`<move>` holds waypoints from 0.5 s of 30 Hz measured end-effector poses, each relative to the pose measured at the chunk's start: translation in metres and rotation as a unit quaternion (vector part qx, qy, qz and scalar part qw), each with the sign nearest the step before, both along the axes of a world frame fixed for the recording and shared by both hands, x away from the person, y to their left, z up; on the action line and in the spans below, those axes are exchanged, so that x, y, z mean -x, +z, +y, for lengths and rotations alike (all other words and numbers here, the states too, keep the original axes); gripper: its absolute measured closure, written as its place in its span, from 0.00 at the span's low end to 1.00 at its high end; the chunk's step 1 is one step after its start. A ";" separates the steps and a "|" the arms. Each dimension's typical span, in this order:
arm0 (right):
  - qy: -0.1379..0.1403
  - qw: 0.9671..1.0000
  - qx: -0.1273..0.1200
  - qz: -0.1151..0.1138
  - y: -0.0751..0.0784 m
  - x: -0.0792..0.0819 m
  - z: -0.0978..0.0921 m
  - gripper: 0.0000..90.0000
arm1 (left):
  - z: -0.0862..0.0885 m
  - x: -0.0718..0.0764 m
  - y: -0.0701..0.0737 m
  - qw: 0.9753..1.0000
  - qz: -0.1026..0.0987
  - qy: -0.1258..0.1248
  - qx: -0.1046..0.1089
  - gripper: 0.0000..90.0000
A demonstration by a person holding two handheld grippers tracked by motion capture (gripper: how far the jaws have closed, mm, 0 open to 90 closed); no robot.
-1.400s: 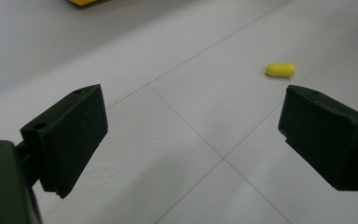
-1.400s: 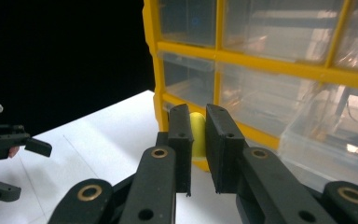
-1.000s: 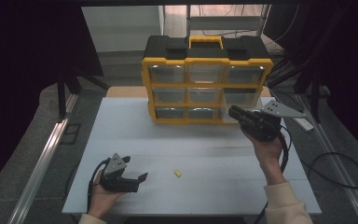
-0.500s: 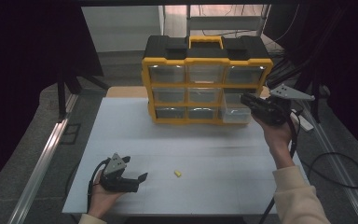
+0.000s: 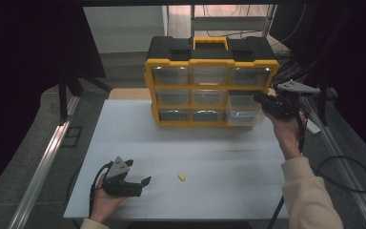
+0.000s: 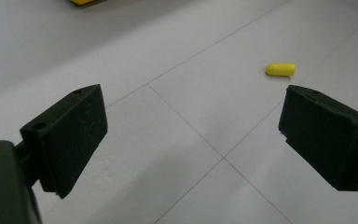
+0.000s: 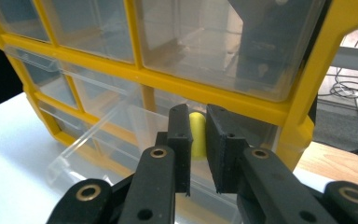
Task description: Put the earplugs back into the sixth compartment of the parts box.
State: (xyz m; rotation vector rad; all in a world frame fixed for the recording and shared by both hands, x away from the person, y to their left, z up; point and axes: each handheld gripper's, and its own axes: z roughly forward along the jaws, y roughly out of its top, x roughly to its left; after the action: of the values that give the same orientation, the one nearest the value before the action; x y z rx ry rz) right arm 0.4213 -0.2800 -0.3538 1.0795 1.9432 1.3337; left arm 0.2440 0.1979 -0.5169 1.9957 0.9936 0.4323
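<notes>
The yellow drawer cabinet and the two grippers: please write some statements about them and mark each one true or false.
1. The right gripper is shut on a yellow capsule. True.
2. The left gripper holds a capsule. False: it is open; a loose capsule lies on the table ahead of it.
3. A clear drawer of the cabinet is pulled out. True.
4. The cabinet has a red frame. False: yellow with a black top.
</notes>
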 end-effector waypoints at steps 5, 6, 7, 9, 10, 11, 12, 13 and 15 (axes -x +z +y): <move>-0.004 1.000 0.003 0.003 -0.004 -0.004 0.000 0.74 | 0.000 0.000 0.000 1.000 0.000 0.000 0.000 0.09; -0.004 1.000 0.003 0.003 -0.004 -0.004 0.000 0.74 | 0.000 0.000 0.000 1.000 0.000 0.000 0.000 0.09; -0.008 1.000 0.008 0.000 -0.004 -0.004 0.001 0.59 | 0.000 0.000 0.000 1.000 0.000 0.000 0.001 0.09; -0.011 1.000 0.006 -0.001 -0.004 -0.002 0.002 0.49 | 0.000 0.000 0.000 1.000 0.000 0.001 0.001 0.09; -0.012 1.000 0.005 0.000 -0.004 -0.001 0.002 0.45 | 0.000 0.000 0.000 1.000 0.000 0.000 0.001 0.09; -0.012 1.000 0.005 0.000 -0.004 -0.001 0.002 0.45 | 0.000 0.000 0.000 1.000 0.000 0.000 0.001 0.09; -0.012 1.000 0.004 0.000 -0.003 0.001 0.003 0.41 | 0.000 0.000 0.000 1.000 0.000 0.000 0.000 0.09; -0.006 1.000 0.001 0.002 -0.003 0.003 0.004 0.39 | 0.000 0.000 0.000 1.000 0.000 0.000 0.000 0.09; 0.009 1.000 0.003 -0.007 -0.001 0.011 0.009 0.33 | 0.000 0.000 0.000 1.000 0.000 0.000 0.000 0.09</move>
State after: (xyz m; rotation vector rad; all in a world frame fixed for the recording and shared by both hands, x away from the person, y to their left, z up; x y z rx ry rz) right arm 0.4100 -0.2715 -0.3553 1.0500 1.9505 1.3409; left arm 0.2438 0.1977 -0.5171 1.9971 0.9934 0.4321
